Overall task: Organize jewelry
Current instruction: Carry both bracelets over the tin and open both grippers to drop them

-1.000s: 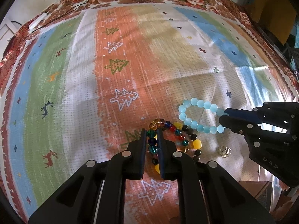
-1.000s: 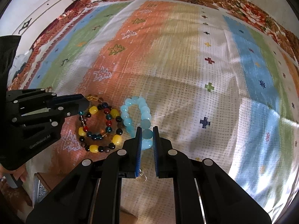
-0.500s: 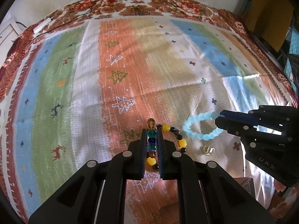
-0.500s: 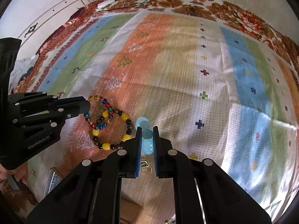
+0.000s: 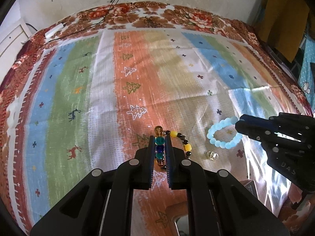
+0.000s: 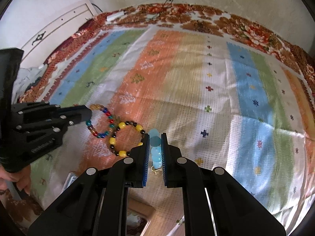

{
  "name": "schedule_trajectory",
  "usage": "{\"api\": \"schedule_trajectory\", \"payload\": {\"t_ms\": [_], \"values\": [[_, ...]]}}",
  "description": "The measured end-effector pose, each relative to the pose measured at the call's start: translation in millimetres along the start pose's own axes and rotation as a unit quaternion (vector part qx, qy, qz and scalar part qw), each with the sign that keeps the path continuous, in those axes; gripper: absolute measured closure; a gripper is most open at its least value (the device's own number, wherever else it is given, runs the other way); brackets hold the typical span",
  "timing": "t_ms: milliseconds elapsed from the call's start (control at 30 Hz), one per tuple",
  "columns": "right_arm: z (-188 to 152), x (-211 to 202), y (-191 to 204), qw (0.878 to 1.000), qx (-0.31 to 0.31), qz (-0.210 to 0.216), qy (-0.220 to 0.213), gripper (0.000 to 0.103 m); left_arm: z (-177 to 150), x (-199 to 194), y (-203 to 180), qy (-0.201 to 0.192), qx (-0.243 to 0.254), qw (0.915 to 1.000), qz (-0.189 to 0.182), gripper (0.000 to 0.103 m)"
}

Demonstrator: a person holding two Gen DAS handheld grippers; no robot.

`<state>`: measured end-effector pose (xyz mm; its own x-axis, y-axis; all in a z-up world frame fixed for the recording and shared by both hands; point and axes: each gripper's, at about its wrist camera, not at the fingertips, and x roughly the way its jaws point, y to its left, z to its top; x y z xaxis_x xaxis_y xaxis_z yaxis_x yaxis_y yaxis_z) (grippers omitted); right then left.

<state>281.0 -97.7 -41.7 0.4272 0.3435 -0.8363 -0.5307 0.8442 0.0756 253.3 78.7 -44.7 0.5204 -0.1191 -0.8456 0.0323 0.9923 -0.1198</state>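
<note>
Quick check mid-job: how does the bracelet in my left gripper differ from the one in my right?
The multicoloured glass-bead bracelet in the left gripper mixes teal, blue, red and amber beads; the pale blue bead bracelet in the right gripper is one milky colour. The multicoloured one's beads look clear and glossy, the pale blue one's frosted. Only the multicoloured bracelet seems to overlap the yellow-and-black bead bracelet. Both are round-bead loops clamped between shut fingers.

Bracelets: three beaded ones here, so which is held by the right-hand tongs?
The pale blue bracelet, all one colour, sits clamped in the right tongs. The multicoloured glass bracelet is in the left tongs; the yellow-and-dark bracelet is not gripped.
</note>
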Motion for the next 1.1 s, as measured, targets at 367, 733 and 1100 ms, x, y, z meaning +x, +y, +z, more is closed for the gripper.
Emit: {"api": "schedule_trajectory", "payload": {"t_ms": [367, 733, 1100], "values": [[-10, -35, 12, 0.999, -0.011, 0.006, -0.030, 0.091, -8, -27, -13, -0.026, 0.008, 0.9996, 0.008, 0.094], [-25, -63, 17, 0.998, -0.012, 0.007, -0.055, 0.091, -24, -55, -26, -0.049, 0.006, 0.9988, 0.003, 0.094], [-53, -84, 27, 0.998, -0.015, 0.008, -0.066, 0.091, -46, -77, -40, -0.061, 0.019, 0.9980, -0.001, 0.093]]}}
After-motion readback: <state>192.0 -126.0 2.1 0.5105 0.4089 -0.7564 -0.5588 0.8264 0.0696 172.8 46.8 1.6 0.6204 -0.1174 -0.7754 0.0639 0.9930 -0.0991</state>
